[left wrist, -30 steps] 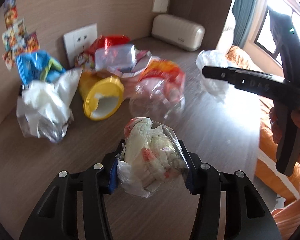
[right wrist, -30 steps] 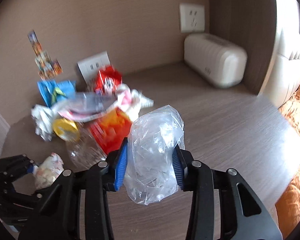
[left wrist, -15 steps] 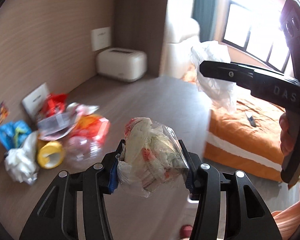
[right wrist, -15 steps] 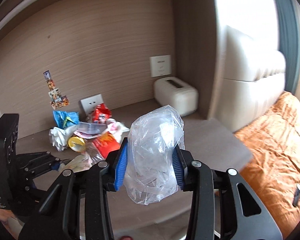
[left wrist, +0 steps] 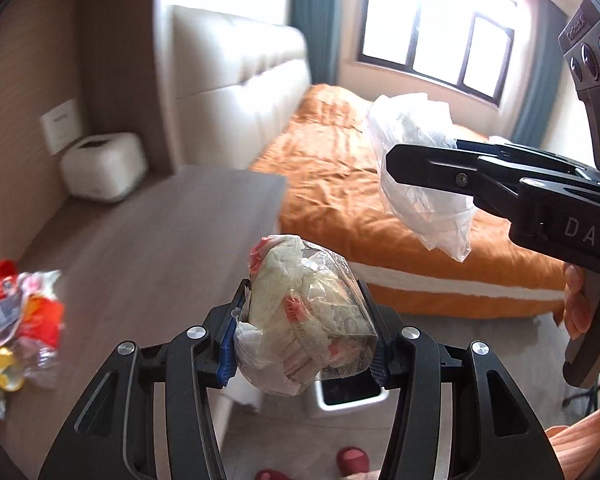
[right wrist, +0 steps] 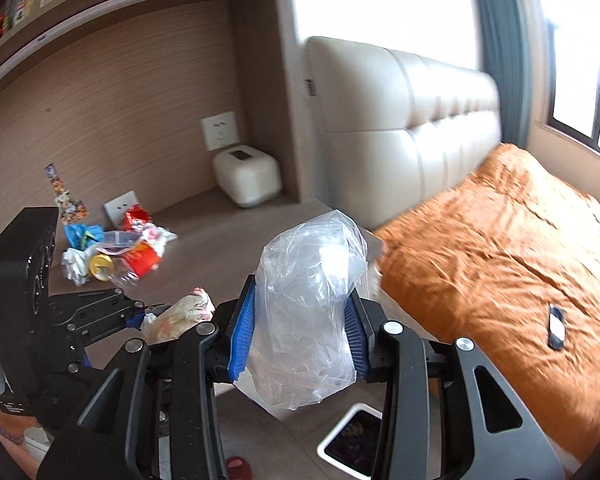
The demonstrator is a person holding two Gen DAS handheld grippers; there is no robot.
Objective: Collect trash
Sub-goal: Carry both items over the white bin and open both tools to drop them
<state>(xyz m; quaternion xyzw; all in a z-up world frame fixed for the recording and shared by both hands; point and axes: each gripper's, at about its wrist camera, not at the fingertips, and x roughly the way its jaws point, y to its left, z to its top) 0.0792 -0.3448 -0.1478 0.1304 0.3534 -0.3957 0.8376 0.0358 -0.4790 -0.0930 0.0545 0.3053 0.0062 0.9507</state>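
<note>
My left gripper (left wrist: 303,336) is shut on a crumpled white wrapper with red print inside clear film (left wrist: 304,316), held in the air past the desk's edge. My right gripper (right wrist: 298,332) is shut on a crumpled clear plastic bag (right wrist: 310,304). The bag also shows in the left wrist view (left wrist: 416,168), held to the upper right of the wrapper. The wrapper also shows in the right wrist view (right wrist: 180,314), to the left. A white-rimmed trash bin (right wrist: 352,440) stands on the floor below both grippers; its rim shows in the left wrist view (left wrist: 352,396).
A pile of trash (right wrist: 112,248) with a yellow cup, red packets and white tissue lies at the back of the brown desk (left wrist: 140,248). A white box (right wrist: 247,178) stands in the corner. A bed with an orange cover (right wrist: 500,264) lies right.
Both grippers have swung right and back from the desk with their loads still held. The trash pile has dropped away to the left, and the floor bin has come into view below.
</note>
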